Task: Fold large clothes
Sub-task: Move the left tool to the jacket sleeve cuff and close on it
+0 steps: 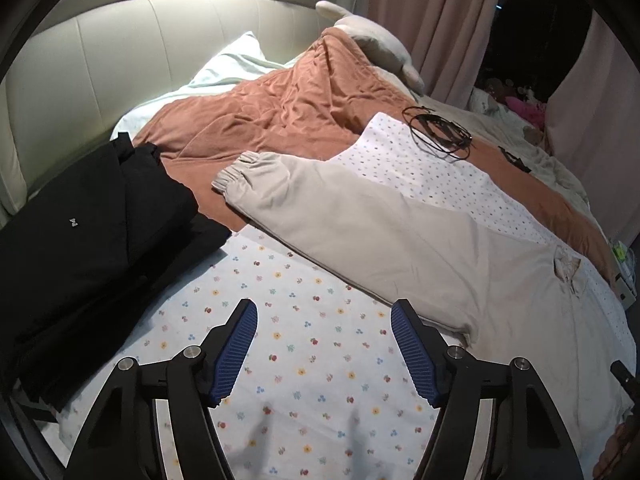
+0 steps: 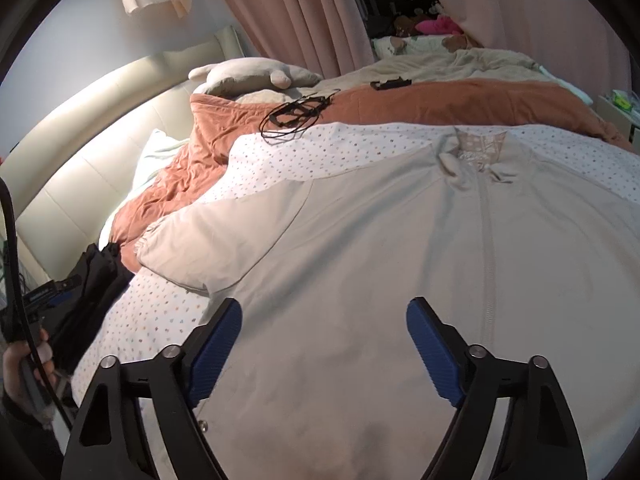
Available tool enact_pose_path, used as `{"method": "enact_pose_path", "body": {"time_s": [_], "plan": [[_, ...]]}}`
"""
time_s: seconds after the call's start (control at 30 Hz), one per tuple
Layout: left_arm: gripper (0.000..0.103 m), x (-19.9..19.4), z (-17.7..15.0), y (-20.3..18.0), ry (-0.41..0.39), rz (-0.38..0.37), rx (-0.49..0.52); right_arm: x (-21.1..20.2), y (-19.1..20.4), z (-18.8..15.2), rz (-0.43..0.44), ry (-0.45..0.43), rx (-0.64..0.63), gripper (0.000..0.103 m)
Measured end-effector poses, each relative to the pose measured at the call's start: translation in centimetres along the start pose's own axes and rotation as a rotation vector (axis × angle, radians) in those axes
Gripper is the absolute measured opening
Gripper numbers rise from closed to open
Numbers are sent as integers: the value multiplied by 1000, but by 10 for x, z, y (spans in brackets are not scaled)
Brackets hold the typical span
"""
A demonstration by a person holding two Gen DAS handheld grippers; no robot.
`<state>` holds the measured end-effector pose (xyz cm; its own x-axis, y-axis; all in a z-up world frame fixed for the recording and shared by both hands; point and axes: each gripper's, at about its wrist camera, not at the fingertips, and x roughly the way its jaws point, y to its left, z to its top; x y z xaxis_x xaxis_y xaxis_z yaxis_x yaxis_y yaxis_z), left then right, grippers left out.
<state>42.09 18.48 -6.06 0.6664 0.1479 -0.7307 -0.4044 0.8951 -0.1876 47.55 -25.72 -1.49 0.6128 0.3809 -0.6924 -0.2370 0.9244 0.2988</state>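
A large beige zip jacket lies spread flat on the bed, front up, collar toward the far side. Its sleeve with an elastic cuff stretches out to the left. My left gripper hovers open over the flower-print sheet, just short of the jacket's lower left edge, nothing between its blue pads. Above the jacket's lower front, left of the zip, my right gripper stands open and holds nothing. In the right wrist view a hand with the other gripper shows at the left edge.
A folded black garment lies on the bed's left side. A rust-coloured quilt is bunched toward the padded headboard. Black cables rest on the dotted sheet beyond the jacket. Pink curtains hang behind the bed.
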Motion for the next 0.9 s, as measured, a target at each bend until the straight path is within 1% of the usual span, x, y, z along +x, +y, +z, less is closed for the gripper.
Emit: {"method": "enact_pose_path", "body": {"time_s": [0.07, 0.1, 0.13, 0.23, 0.33, 0.37, 0.4, 0.5, 0.6, 0.7, 0.77, 0.83, 0.87, 0.9], "plan": [[64, 17, 9, 7, 19, 7, -31, 13, 1, 4, 10, 12, 14, 78], [63, 25, 13, 10, 28, 3, -43, 19, 2, 6, 13, 20, 20, 76], [63, 32, 17, 13, 36, 2, -53, 26, 3, 8, 15, 31, 26, 72], [61, 58, 30, 19, 61, 16, -67, 46, 5, 11, 34, 71, 46, 64], [57, 84, 42, 29, 102, 26, -115, 65, 8, 11, 36, 102, 64, 63], [57, 93, 46, 32, 119, 33, -132, 72, 9, 11, 40, 113, 68, 61], [56, 101, 49, 36, 131, 33, -149, 78, 10, 11, 46, 125, 71, 56], [55, 123, 57, 43, 144, 52, -176, 99, 13, 8, 67, 170, 87, 51], [52, 145, 63, 48, 158, 75, -189, 115, 16, 7, 76, 195, 96, 47], [47, 169, 68, 54, 181, 95, -219, 127, 19, 6, 79, 212, 104, 46], [44, 185, 70, 59, 203, 94, -259, 134, 20, 6, 89, 222, 114, 43], [43, 197, 71, 64, 205, 126, -270, 140, 23, 6, 105, 226, 121, 39], [40, 203, 72, 68, 203, 144, -279, 143, 24, 5, 114, 227, 127, 38], [38, 207, 73, 71, 198, 150, -290, 146, 24, 5, 124, 229, 136, 35]]}}
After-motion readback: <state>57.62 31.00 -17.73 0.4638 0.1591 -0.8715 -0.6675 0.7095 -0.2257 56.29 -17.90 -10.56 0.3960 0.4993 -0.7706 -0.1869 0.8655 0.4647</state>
